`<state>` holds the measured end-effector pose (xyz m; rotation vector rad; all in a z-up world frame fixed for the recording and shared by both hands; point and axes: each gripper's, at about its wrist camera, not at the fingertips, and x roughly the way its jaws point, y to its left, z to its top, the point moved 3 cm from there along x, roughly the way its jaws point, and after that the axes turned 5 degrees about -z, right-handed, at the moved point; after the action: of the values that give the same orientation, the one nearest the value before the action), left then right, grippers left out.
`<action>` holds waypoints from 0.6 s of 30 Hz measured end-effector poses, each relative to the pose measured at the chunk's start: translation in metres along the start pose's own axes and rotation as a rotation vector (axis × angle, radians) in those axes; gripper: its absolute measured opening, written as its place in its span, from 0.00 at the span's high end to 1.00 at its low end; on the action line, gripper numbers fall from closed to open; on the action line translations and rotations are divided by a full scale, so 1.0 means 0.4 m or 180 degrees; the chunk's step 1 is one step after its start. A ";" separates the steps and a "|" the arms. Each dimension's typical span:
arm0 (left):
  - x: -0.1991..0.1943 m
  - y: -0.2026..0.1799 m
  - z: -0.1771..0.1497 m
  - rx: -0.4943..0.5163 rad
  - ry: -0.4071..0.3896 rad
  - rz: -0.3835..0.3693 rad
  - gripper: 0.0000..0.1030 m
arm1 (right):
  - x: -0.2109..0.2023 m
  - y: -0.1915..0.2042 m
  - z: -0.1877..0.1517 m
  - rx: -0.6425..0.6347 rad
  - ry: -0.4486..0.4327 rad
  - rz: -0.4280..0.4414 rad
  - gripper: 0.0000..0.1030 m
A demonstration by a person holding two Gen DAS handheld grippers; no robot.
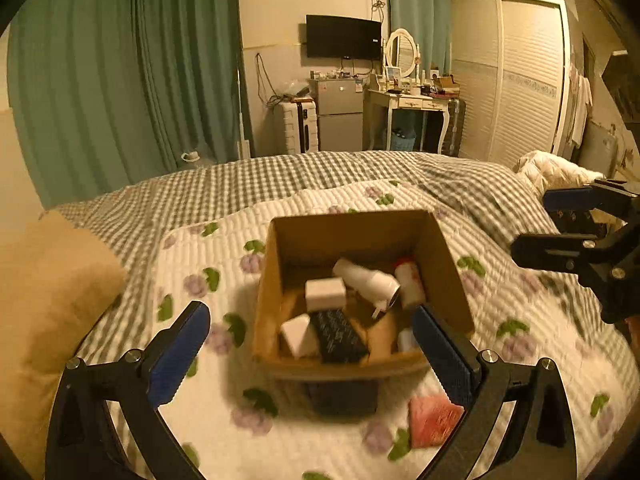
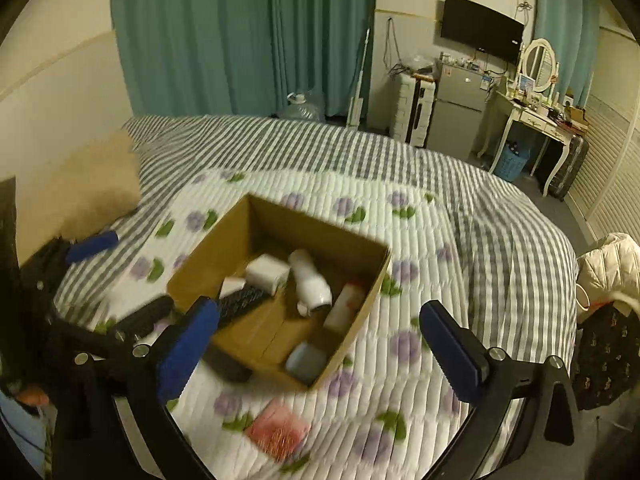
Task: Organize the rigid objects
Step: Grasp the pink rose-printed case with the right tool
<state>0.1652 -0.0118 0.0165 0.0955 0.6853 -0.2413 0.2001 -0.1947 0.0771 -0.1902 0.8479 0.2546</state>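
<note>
— On the bed's white quilted cover with purple flowers (image 1: 520, 312), what is sitting there?

— An open brown cardboard box (image 1: 436, 248) is sitting near the middle. Inside it a white cylindrical bottle (image 1: 366, 278) is lying tilted, a white bottle with a red cap (image 1: 410, 280) is lying just right of it, a white cube-shaped charger (image 1: 325, 294) is resting at the left, and a black remote control (image 1: 338, 336) is lying at the near side.

— And outside the box?

— A flat pink square object (image 2: 278, 432) is lying on the cover near the box's near edge, apart from it.

— How are the tools standing?

— The left tool (image 1: 312, 354) is hovering over the box's near edge, fingers spread wide, gripping nothing. The right tool (image 2: 320, 344) is hanging over the box's near right corner, equally spread and empty.
</note>
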 end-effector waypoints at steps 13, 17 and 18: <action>0.072 0.052 -0.281 -0.0535 0.0358 0.0187 0.00 | 0.189 0.130 -0.284 -0.0264 0.0682 0.0049 0.01; 0.107 0.038 -0.322 -0.0484 0.0403 0.0147 0.00 | 0.292 0.166 -0.331 -0.0428 0.0986 0.0046 0.01; 0.113 0.033 -0.331 -0.0441 0.0422 0.0151 0.00 | 0.311 0.173 -0.340 -0.0500 0.1037 0.0028 0.01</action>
<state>0.1210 0.0143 -0.1144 -0.0050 0.8286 -0.1421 0.1612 -0.1466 -0.1098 -0.3822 1.1526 0.3034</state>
